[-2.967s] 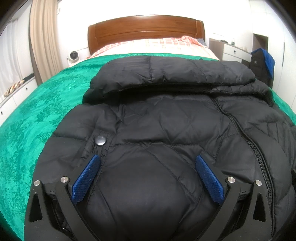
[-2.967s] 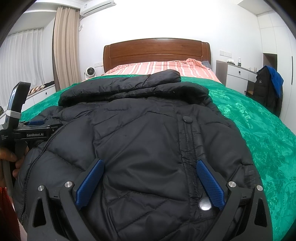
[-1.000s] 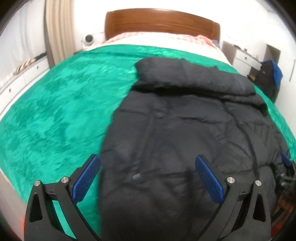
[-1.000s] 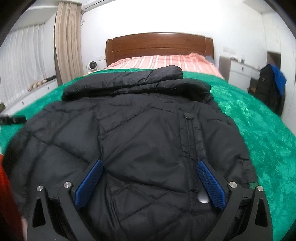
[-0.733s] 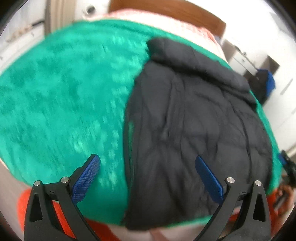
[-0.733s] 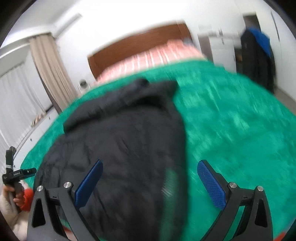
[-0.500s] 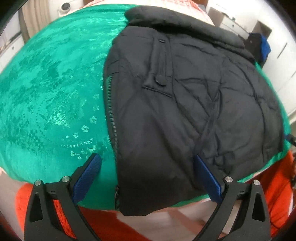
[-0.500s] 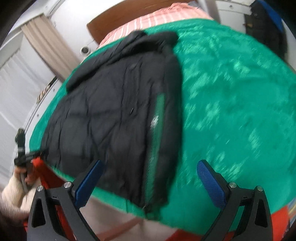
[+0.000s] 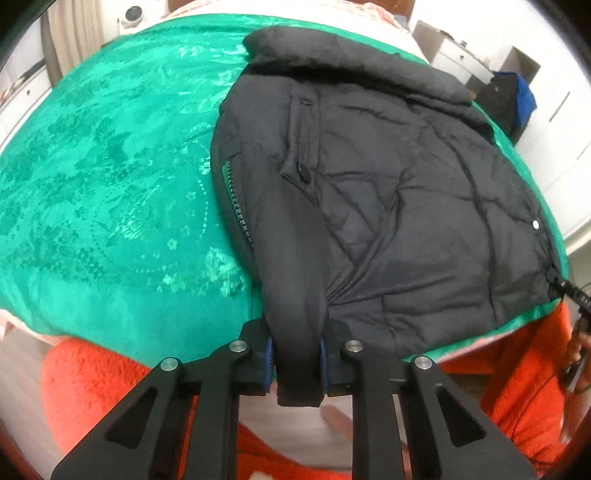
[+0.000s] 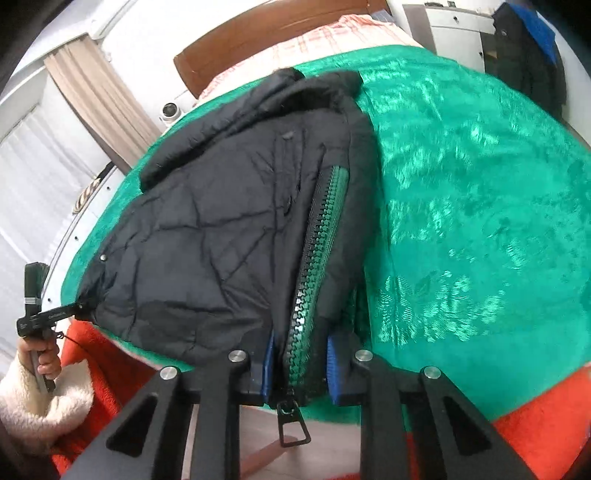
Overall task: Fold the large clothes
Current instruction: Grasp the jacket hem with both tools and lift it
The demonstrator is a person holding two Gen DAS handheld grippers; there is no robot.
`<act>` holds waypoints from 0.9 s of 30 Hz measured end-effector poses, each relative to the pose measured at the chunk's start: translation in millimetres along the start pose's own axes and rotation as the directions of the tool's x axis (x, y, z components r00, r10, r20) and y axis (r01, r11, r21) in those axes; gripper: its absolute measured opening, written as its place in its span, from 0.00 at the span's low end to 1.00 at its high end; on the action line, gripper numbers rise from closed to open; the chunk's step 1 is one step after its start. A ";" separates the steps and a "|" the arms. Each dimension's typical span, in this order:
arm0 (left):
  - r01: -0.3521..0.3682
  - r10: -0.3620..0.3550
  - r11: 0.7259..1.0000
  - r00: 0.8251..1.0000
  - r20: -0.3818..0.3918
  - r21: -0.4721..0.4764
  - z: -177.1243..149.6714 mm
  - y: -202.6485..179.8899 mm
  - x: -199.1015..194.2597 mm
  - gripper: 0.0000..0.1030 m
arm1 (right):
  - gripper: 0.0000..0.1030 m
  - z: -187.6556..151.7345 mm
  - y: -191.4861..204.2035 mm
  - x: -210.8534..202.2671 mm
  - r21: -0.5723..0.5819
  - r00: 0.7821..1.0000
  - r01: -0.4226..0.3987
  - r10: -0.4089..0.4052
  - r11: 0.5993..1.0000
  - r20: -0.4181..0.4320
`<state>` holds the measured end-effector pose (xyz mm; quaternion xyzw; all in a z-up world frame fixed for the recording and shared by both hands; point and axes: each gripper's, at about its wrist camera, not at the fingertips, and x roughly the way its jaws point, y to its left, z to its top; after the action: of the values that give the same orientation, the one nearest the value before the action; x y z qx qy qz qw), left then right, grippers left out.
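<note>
A black quilted puffer jacket [image 9: 399, 192] lies on a green bedspread [image 9: 110, 192], collar toward the headboard. My left gripper [image 9: 295, 363] is shut on the jacket's near-left hem corner at the foot of the bed. My right gripper [image 10: 299, 363] is shut on the jacket's [image 10: 221, 229] near-right hem corner, clamping the green-backed zipper edge [image 10: 317, 258]; the zipper pull [image 10: 291, 424] hangs below the jaws. The left gripper also shows far left in the right wrist view [image 10: 72, 308], at the opposite hem corner.
The green bedspread [image 10: 480, 206] spreads wide on both sides of the jacket. A wooden headboard [image 10: 258, 40] and striped pillows sit at the far end. A white dresser [image 10: 454, 33] and a hanging dark coat [image 10: 524, 55] stand at right. An orange rug [image 9: 96, 373] lies below the bed's foot.
Both grippers drew back from over the jacket to the foot of the bed, moved apart to its hem corners, and shut on them; half a second ago both were open.
</note>
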<state>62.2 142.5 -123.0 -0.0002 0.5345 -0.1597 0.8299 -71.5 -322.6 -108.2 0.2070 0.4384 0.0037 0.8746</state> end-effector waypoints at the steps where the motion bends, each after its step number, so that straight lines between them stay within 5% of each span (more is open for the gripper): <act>1: 0.003 -0.003 1.000 1.000 -0.006 0.008 -4.0 -1.6 -4.3 0.16 | 0.21 0.4 -0.5 -4.0 -0.003 1.000 -0.005 0.005 1.000 0.000; 11: 0.043 -0.043 0.999 0.996 -0.078 -0.001 -61.6 9.7 -42.6 0.16 | 0.20 -38.2 4.7 -35.5 0.014 0.991 -0.054 0.055 0.998 -0.123; 18: 0.074 -0.076 0.997 0.991 -0.113 -0.022 -71.1 14.0 -68.1 0.14 | 0.19 -55.4 10.1 -52.0 0.042 0.974 -0.105 0.111 0.994 -0.199; 22: 0.202 -0.205 0.973 0.979 -0.014 -0.113 -48.8 26.8 -105.9 0.13 | 0.18 -33.6 1.5 -74.2 0.140 0.959 -0.238 0.255 0.961 -0.121; 27: 0.346 -0.326 0.934 0.928 0.182 -0.093 25.2 30.3 -146.9 0.13 | 0.18 49.9 -0.9 -90.6 0.100 0.934 -0.357 0.353 0.929 0.051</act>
<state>37.1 205.9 12.9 -0.1562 0.4654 -0.2657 0.8297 -89.1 -358.4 -12.8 0.3296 0.3793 0.1349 0.8540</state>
